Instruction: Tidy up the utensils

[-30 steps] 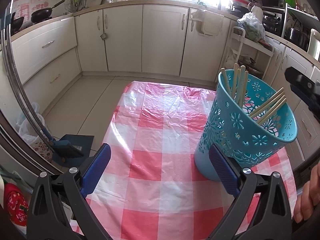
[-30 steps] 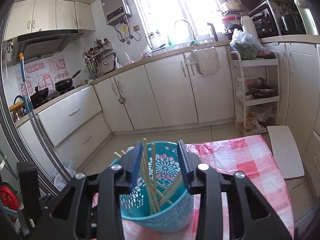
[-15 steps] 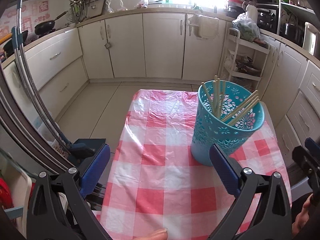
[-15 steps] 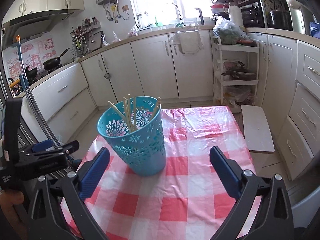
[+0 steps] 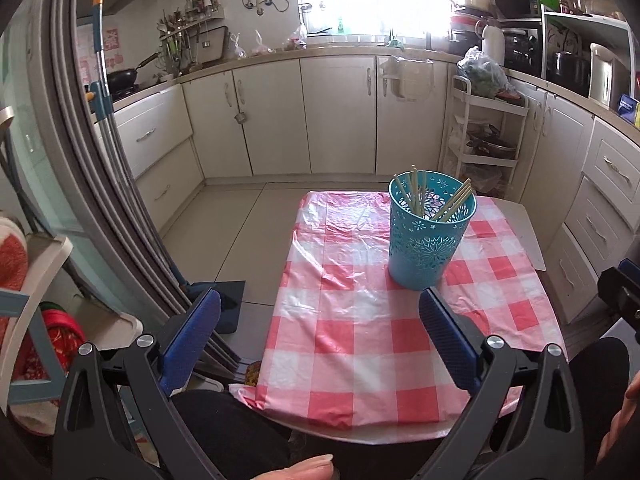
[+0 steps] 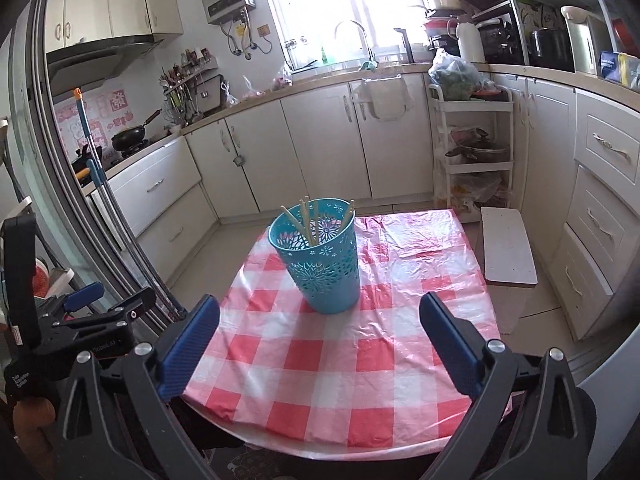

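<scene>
A teal cut-out holder (image 5: pixel 428 236) (image 6: pixel 322 260) stands upright on the red-and-white checked tablecloth (image 5: pixel 360 332) (image 6: pixel 340 360), with several wooden chopsticks (image 5: pixel 416 196) (image 6: pixel 310 220) leaning inside it. My left gripper (image 5: pixel 320 336) hangs open above the near end of the table, well short of the holder, nothing between its blue pads. My right gripper (image 6: pixel 320 336) is also open and empty, back from the holder over the near edge. The left tool shows at the left of the right wrist view.
White kitchen cabinets (image 5: pixel 340 116) line the far wall and both sides. A white shelf trolley (image 6: pixel 476 148) and a white board (image 6: pixel 506 248) stand right of the table. A sliding door frame (image 5: pixel 92 184) and a mop handle (image 6: pixel 90 148) stand left. A person's thumb (image 5: pixel 304 466) shows below.
The right gripper's jaws, narrow over the holder among the chopsticks a second ago, now stand wide. Both grippers pulled back and up, so the holder looks smaller and farther.
</scene>
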{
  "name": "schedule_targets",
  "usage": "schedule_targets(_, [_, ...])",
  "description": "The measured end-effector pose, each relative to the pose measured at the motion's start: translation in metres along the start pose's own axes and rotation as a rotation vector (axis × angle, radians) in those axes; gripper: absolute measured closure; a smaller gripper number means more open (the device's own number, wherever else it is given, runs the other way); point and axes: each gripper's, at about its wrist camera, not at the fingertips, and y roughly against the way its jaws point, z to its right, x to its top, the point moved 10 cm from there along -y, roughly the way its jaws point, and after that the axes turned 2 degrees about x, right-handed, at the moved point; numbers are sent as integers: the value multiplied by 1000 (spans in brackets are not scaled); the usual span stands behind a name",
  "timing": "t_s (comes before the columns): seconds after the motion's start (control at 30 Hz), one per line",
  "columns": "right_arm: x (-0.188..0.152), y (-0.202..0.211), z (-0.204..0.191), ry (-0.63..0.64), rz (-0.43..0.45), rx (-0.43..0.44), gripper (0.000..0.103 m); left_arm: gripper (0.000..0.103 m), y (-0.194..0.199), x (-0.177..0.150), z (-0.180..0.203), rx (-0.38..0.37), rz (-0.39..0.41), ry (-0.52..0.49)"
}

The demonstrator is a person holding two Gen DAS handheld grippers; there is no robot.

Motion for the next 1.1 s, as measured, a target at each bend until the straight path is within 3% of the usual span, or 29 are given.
schedule_targets(0.27, [-17,30,-26,49,7,9,7,7,32,-23,-12,23,-5,23])
schedule_targets(0.63, [-25,50,-36,34,35,26,7,7,68,-12,-13,33,69,16])
schedule_targets(1.1, [-36,61,-43,53,36,34,7,7,88,-14,-28,42,96,63])
